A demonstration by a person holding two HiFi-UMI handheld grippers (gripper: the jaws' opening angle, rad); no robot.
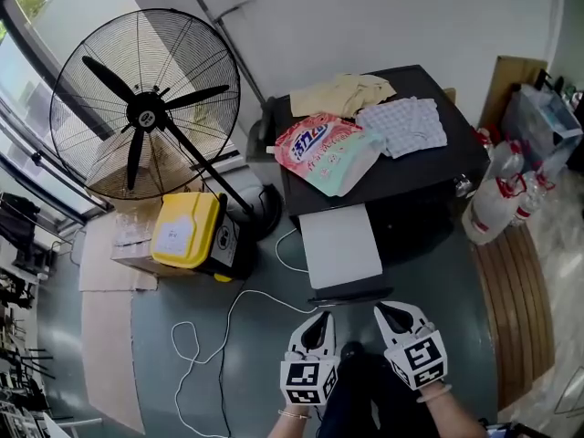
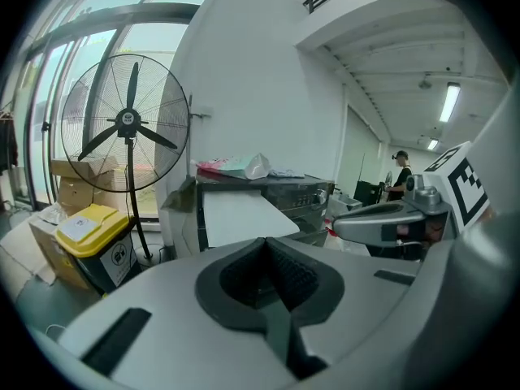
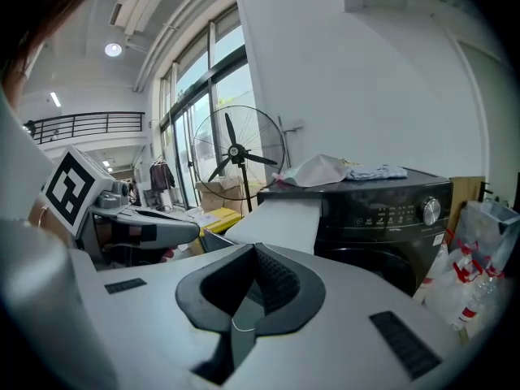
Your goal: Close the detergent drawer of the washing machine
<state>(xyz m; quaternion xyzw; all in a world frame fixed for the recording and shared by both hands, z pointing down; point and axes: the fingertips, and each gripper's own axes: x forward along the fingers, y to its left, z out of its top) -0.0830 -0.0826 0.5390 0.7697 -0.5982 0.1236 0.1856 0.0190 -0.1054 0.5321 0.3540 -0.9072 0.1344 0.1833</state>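
A black washing machine [image 1: 429,167] stands ahead of me. Its detergent drawer [image 1: 339,245] is pulled far out towards me, white on top with a dark front panel [image 1: 351,295]. My left gripper [image 1: 318,321] hovers just in front of that panel, shut and holding nothing. My right gripper [image 1: 394,314] hangs beside it to the right, also shut and empty. In the left gripper view the drawer [image 2: 240,214] juts out beyond the closed jaws of the left gripper [image 2: 266,249]. The right gripper view shows the drawer [image 3: 280,218] left of the control panel [image 3: 390,210], past the right gripper [image 3: 253,254].
On the machine lie a pink detergent bag [image 1: 324,149], a checked cloth [image 1: 401,124] and a beige cloth [image 1: 342,94]. A big floor fan [image 1: 146,108] and a yellow-lidded bin [image 1: 187,231] stand left. A white cable [image 1: 228,336] runs over the floor. Plastic bags [image 1: 497,199] sit right.
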